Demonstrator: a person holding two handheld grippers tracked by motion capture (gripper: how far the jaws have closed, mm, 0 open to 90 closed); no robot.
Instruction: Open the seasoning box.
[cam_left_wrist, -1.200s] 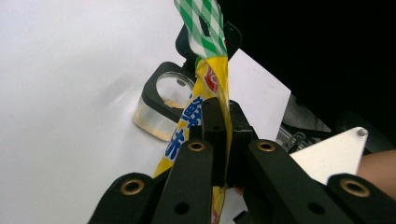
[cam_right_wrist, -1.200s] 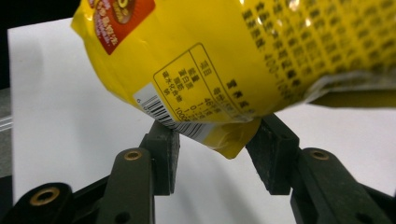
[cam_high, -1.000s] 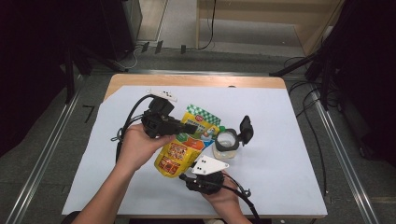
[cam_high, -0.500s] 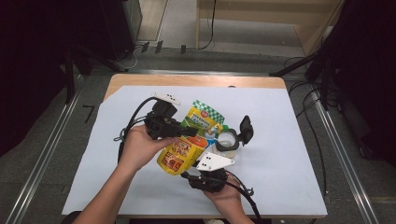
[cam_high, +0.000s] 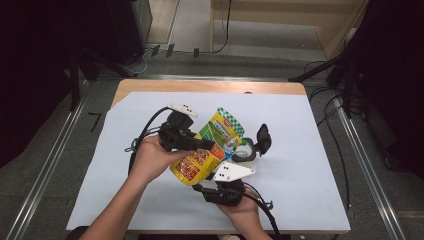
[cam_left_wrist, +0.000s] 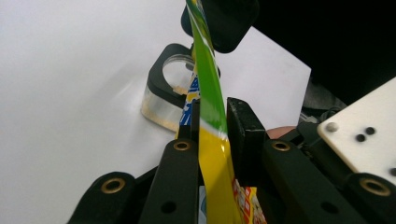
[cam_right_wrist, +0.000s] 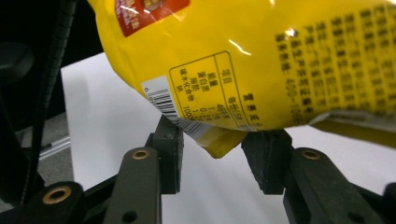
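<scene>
The left gripper (cam_high: 200, 144) has its jaws around the upper part of the snack bag (cam_high: 205, 157), a yellow and green packet held above the white sheet on the counter (cam_high: 310, 165). In the left gripper view the bag's thin edge (cam_left_wrist: 212, 130) runs between the jaws: it lies against the left one, while a narrow gap shows at the right one. These jaws have just been opening, with the bag still between them; whether they still press on it I cannot tell.

The right gripper (cam_high: 220, 187) sits below the bag, near the counter's front edge. In the right gripper view its jaws stand apart, released, with the bag's yellow bottom corner (cam_right_wrist: 219, 140) hanging between them and not pinched.

A clear container with a black hinged lid (cam_high: 250, 147) rests on the sheet just beside the bag, lid open.

Compared with one second ago, the bag is tilted more steeply, its green top pointing further up and away from the person. Both hands have kept roughly their places.
</scene>
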